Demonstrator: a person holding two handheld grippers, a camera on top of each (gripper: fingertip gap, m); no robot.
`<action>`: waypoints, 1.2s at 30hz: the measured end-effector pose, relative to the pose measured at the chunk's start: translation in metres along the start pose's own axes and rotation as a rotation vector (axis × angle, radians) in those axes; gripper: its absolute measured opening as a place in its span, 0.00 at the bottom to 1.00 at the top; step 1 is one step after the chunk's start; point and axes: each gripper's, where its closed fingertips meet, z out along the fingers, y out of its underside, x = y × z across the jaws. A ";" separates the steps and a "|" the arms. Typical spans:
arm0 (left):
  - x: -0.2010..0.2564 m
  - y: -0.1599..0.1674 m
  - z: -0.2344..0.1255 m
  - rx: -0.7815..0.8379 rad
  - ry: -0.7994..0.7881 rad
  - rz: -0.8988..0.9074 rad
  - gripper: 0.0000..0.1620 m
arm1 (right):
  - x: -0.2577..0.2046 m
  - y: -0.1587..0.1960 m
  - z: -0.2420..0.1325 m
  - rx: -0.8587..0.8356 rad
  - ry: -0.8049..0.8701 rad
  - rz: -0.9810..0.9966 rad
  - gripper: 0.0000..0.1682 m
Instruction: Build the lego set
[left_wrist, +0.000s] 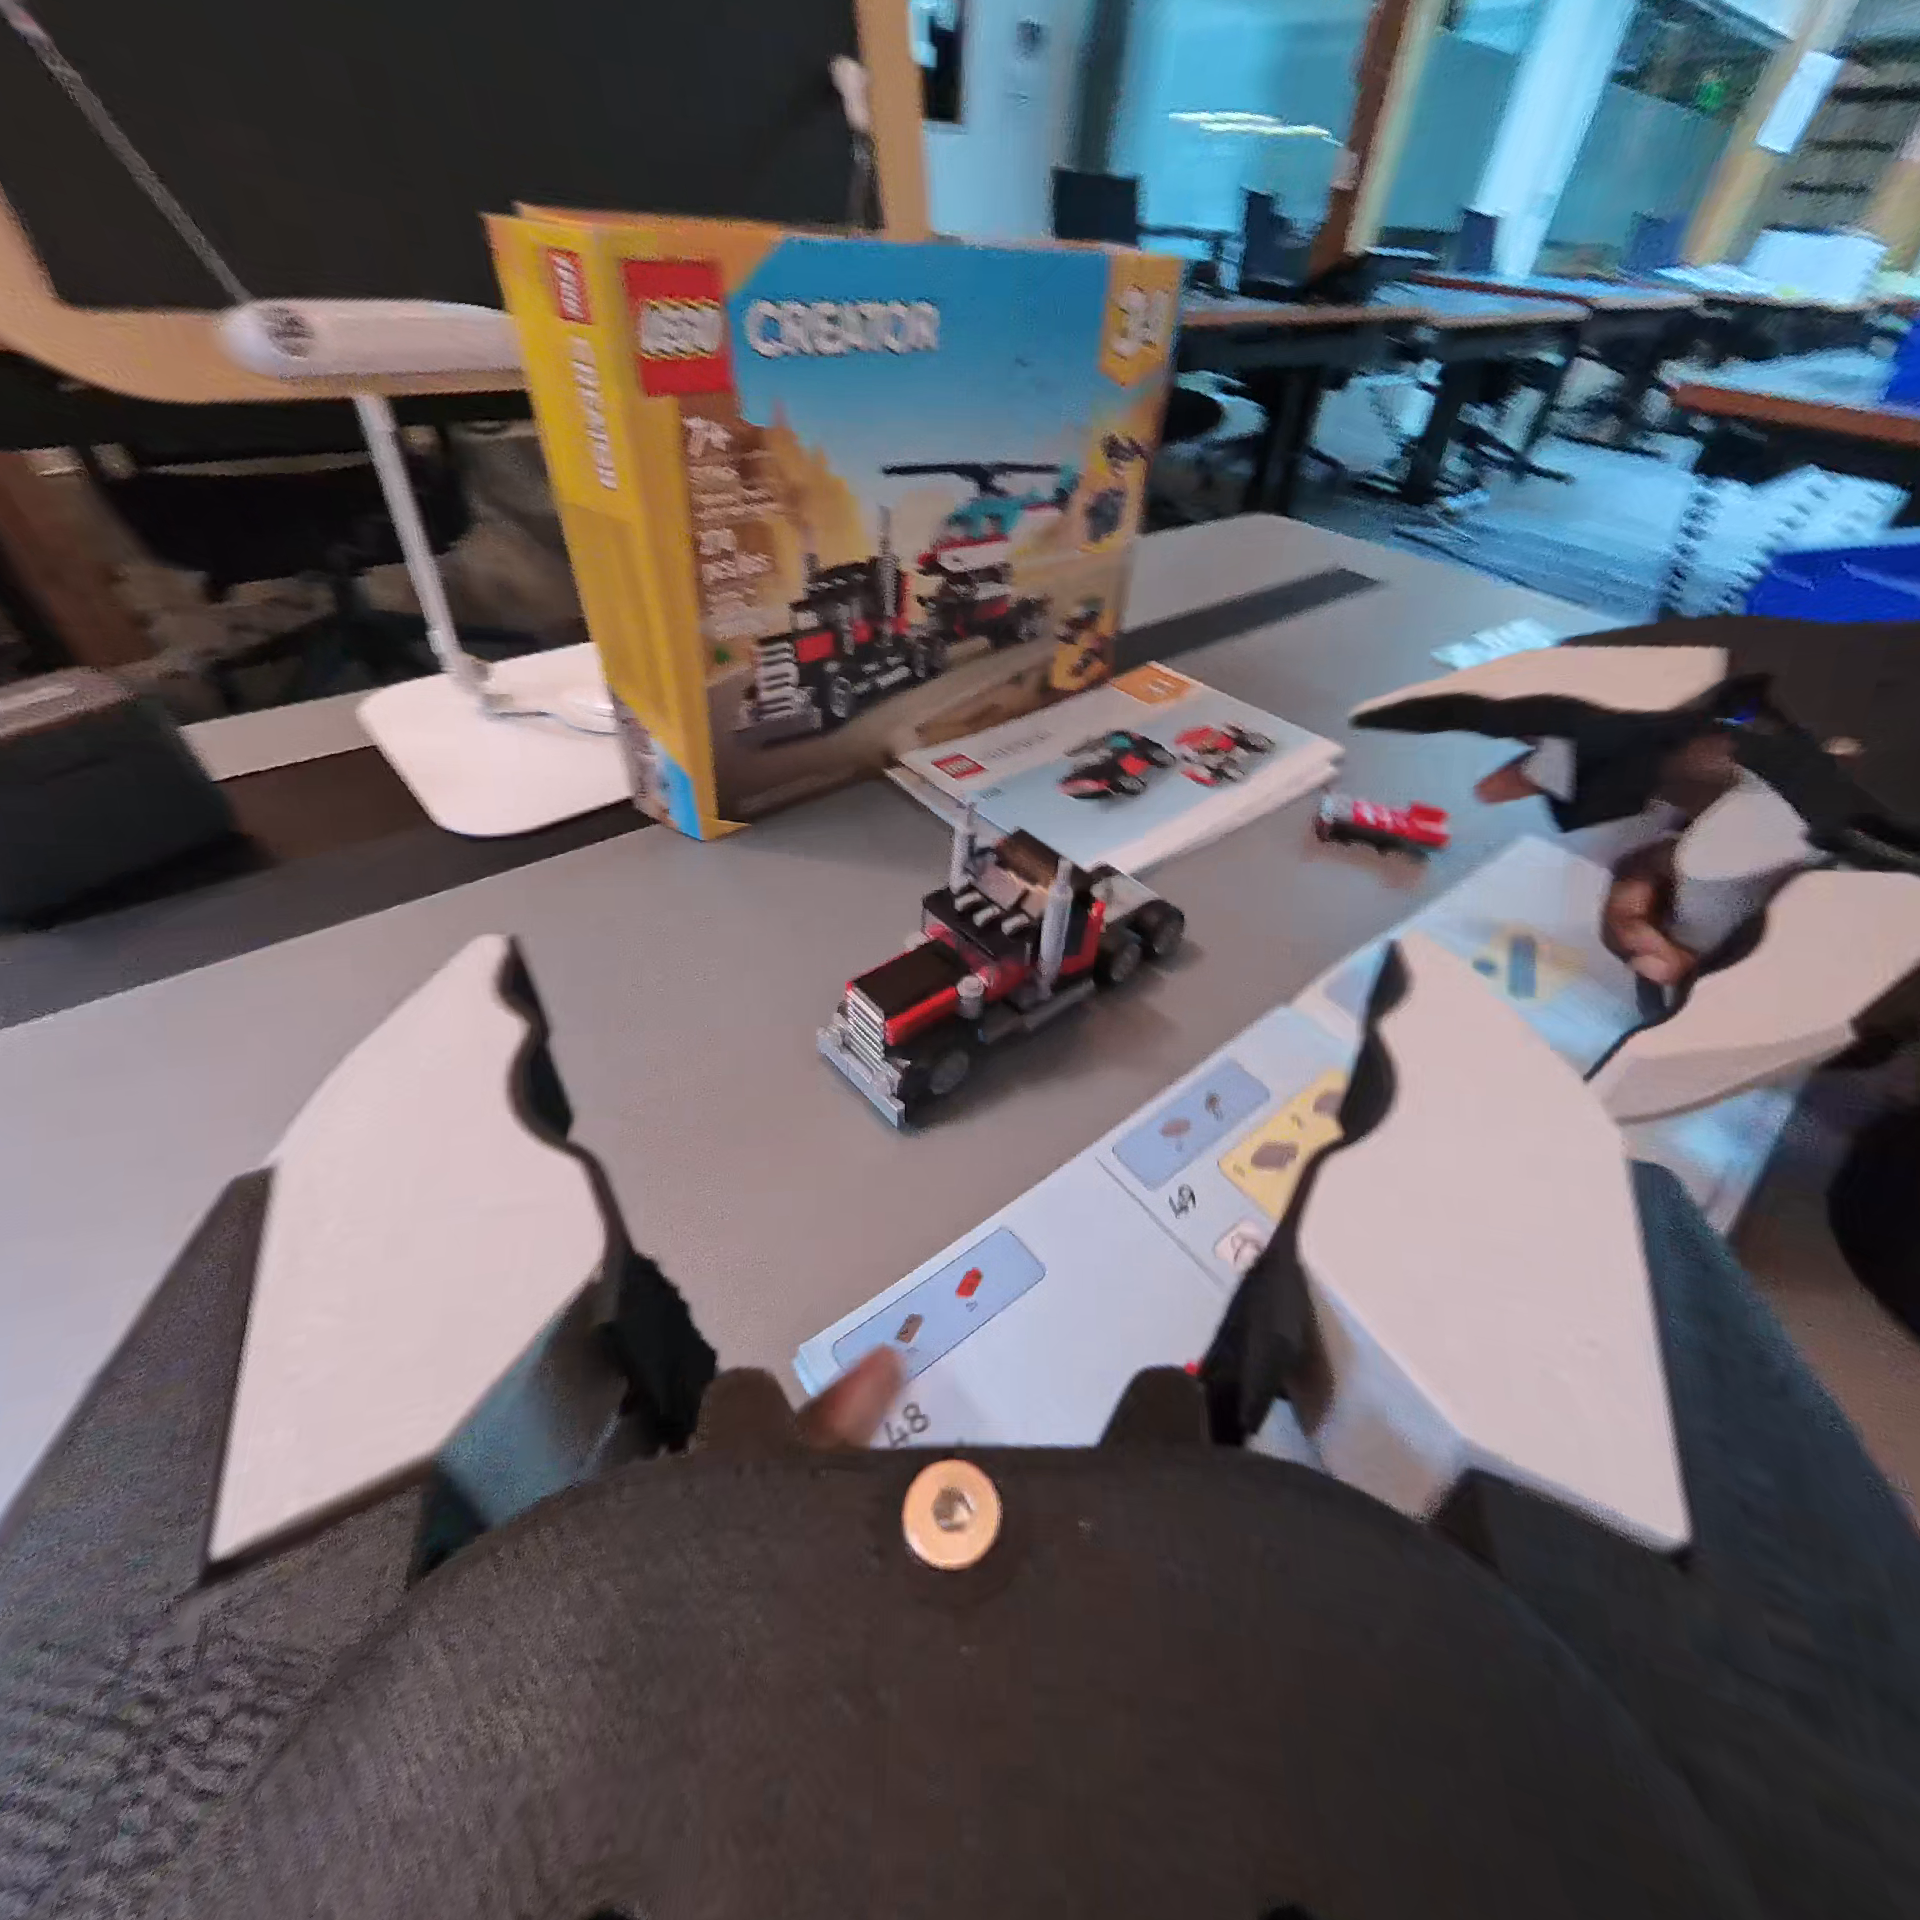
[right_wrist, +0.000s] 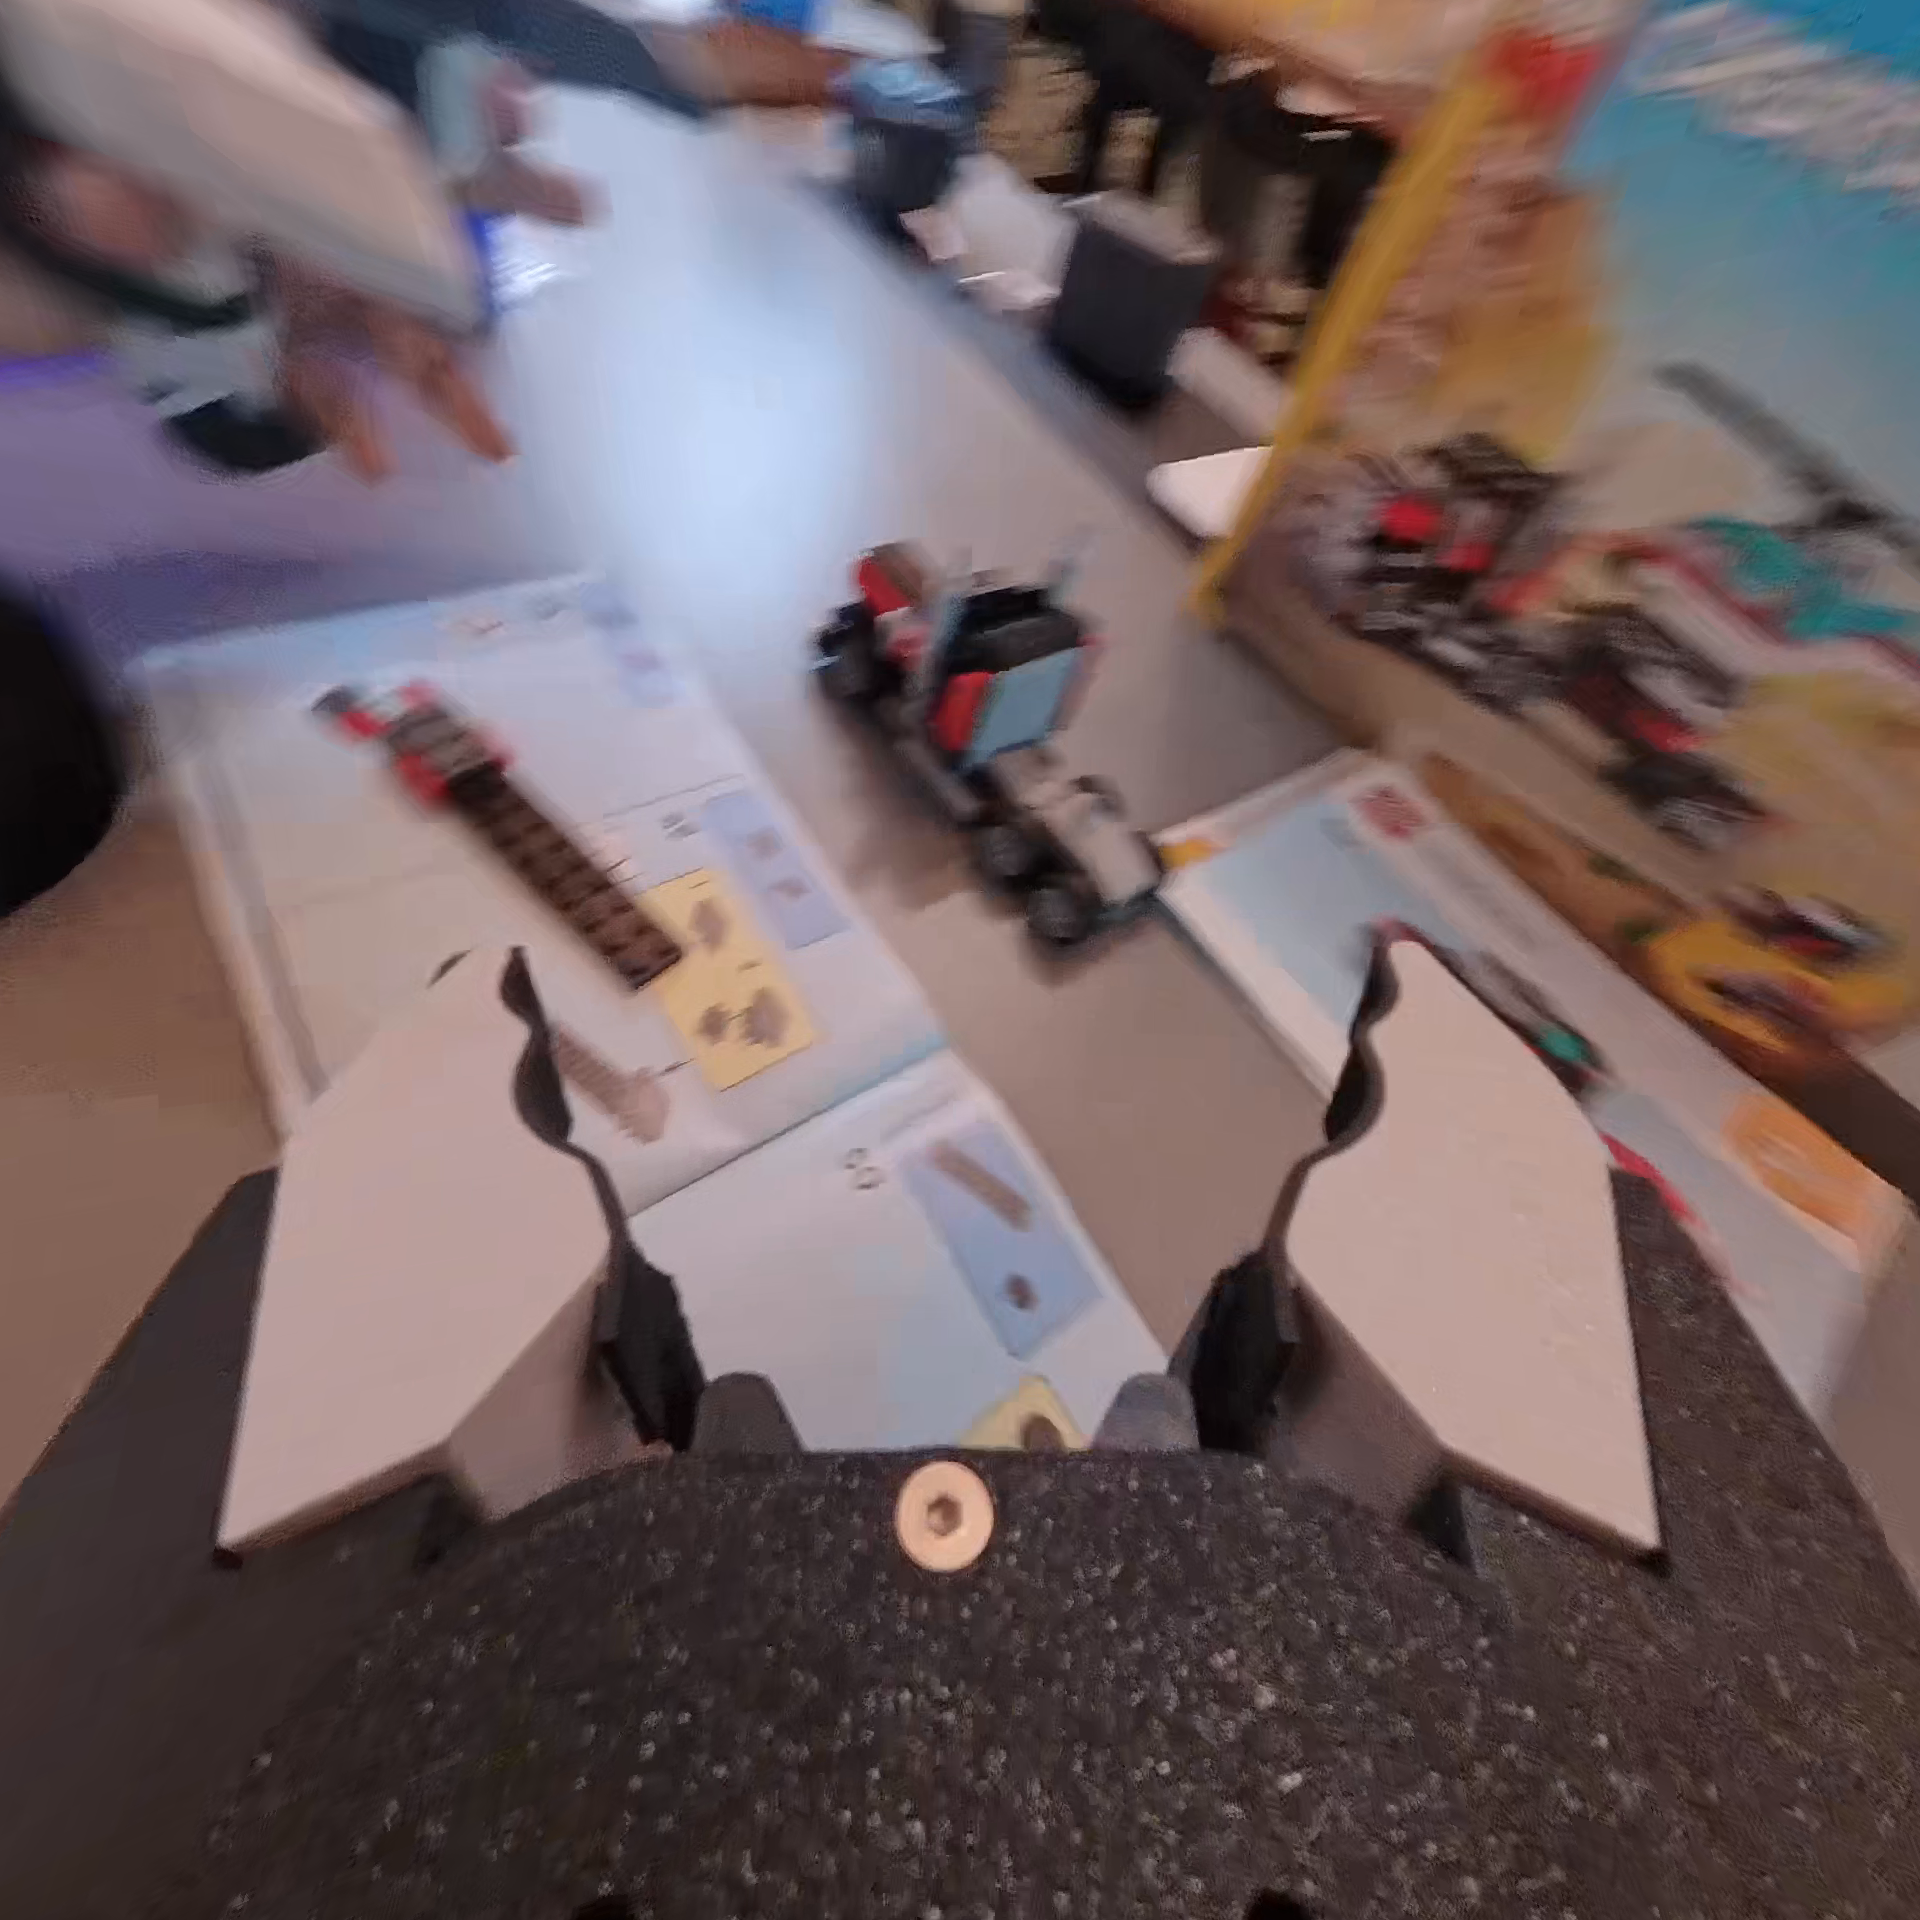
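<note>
Your left gripper (left_wrist: 945, 956) hangs above the grey table (left_wrist: 644, 977) with its jaws spread wide and nothing between them. Past its tips stands the truck (left_wrist: 1003, 982), black and red with grey stacks, wheels on the table, its grille turned toward the lower left of the left wrist view. Behind the truck the box (left_wrist: 862, 499) stands upright, and a closed booklet (left_wrist: 1122, 764) lies flat at its foot, just beside the truck's rear. A small red piece (left_wrist: 1382, 821) rests on the table to the right of that booklet, apart from the truck. An open manual (left_wrist: 1049, 1340) lies under your left gripper's right finger. A white lamp (left_wrist: 488, 748) has its base left of the box.

Your right gripper (right_wrist: 951, 956) is also wide apart and empty; it shows in the left wrist view too, at the right edge over the manual (right_wrist: 436, 862). Its own view is badly blurred. There the truck (right_wrist: 987, 748) sits ahead between the manual and the box (right_wrist: 1558, 582), seen from the rear. On the manual's page lies a long dark strip with a red end; I cannot tell whether it is printed or a real part.
</note>
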 end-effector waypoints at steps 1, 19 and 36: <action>0.000 -0.005 -0.001 0.003 -0.045 -0.022 0.90 | 0.014 -0.007 -0.009 0.007 0.083 0.046 0.88; 0.031 0.012 0.000 -0.065 -0.413 0.050 0.90 | 0.038 0.003 -0.076 -0.104 0.700 0.260 0.88; 0.029 0.022 0.003 -0.117 -0.430 0.122 0.89 | 0.036 0.015 -0.067 -0.128 0.648 0.209 0.88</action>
